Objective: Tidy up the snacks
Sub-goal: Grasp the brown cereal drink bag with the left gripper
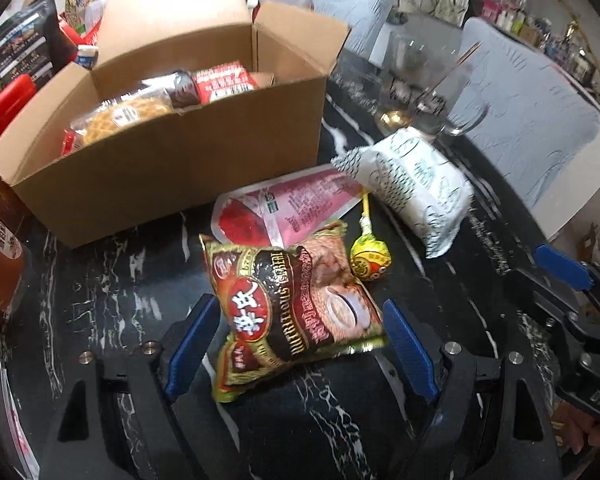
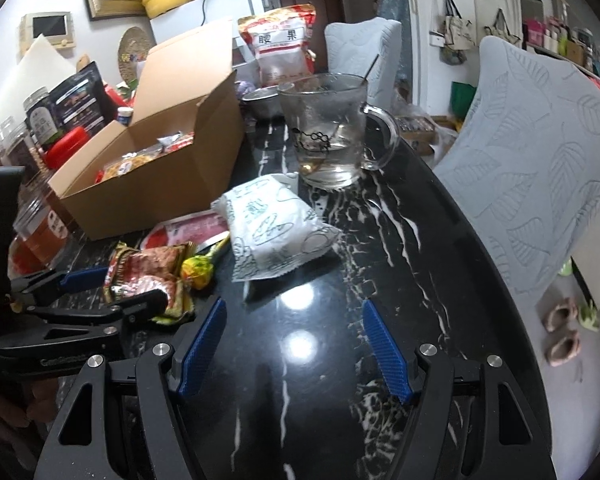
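Your left gripper [image 1: 296, 344] straddles the cereal packet [image 1: 288, 312], jaws spread, ready to pinch it for the box [image 1: 172, 160]. Right gripper [image 2: 294, 344]: jaws spread, empty.

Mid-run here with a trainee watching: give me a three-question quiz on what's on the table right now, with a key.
1. True or false: the cardboard box already holds snacks.
2. Which snack lies between the fingers of the left claw? A) white packet B) cereal packet C) lollipop
3. Fill in: the white packet lies just in front of the glass ____.

Key:
1. True; wrapped snacks show inside the open box.
2. B; the cereal packet sits between the open fingers, not yet pinched. The lollipop lies beside it.
3. Mug; the glass mug has a spoon in it. The right claw is open over bare table.
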A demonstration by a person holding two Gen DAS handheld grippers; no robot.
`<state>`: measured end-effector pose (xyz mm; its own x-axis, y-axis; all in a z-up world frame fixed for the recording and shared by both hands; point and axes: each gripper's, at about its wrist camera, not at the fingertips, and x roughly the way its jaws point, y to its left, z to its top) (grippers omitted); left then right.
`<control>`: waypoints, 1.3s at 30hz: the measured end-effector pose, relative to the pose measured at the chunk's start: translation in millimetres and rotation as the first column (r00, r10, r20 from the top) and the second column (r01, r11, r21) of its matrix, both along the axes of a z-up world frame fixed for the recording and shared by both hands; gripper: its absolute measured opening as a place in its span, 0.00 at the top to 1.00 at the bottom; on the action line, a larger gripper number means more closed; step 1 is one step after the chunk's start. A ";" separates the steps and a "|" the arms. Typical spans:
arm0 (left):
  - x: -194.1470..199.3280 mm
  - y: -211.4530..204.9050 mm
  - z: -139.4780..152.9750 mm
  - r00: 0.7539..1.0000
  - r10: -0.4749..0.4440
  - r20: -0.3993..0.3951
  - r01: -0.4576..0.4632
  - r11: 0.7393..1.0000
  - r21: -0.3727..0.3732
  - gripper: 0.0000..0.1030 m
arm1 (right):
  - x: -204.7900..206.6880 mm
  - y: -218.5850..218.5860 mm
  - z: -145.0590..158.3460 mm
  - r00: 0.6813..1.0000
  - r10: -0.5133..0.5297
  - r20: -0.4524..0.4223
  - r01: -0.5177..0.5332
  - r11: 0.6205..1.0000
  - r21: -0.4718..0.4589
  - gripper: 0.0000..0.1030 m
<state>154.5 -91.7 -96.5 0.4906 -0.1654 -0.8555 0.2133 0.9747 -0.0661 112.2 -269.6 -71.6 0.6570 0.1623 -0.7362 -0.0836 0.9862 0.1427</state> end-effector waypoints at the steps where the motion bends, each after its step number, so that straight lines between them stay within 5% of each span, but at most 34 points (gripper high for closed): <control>1: 2.8 -0.6 -2.5 1.000 0.002 -0.013 -0.002 1.000 0.002 0.19 | 1.8 -1.2 -0.8 1.000 -0.001 -0.003 0.001 1.000 0.006 0.31; 5: 11.3 0.1 -13.2 0.998 0.009 -0.060 -0.010 1.000 -0.026 0.19 | 7.4 -3.3 -2.1 1.000 -0.001 -0.007 0.001 1.000 0.015 0.31; 10: 12.9 -8.7 -16.9 0.999 -0.011 -0.039 0.013 0.999 0.048 0.15 | 15.4 0.1 -2.4 1.000 0.026 -0.010 -0.026 1.000 0.001 0.31; 13: 10.7 -6.9 -16.9 1.000 -0.010 -0.014 0.011 0.999 0.031 0.15 | 22.6 3.3 -2.0 0.999 0.047 -0.010 -0.047 0.999 -0.002 0.30; 16: 3.0 1.9 -16.2 1.000 -0.002 0.029 0.002 1.000 0.012 0.22 | 31.1 5.4 -1.2 0.998 0.067 0.001 -0.067 0.998 0.001 0.19; 22: -7.9 13.8 -10.8 0.999 -0.004 0.041 0.004 1.000 0.011 0.31 | 60.2 11.9 -8.2 0.995 0.098 -0.025 -0.098 0.995 0.005 0.16; 39: -14.6 47.8 -9.9 0.998 0.052 0.020 -0.051 0.998 -0.025 0.32 | 96.4 36.6 -23.4 0.982 0.179 -0.052 -0.185 0.970 -0.156 0.17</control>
<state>139.9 -43.9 -106.4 0.5162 -0.1600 -0.8414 0.1642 0.9827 -0.0862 208.6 -233.0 -95.0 0.5990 0.1552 -0.7856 -0.2618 0.9651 -0.0089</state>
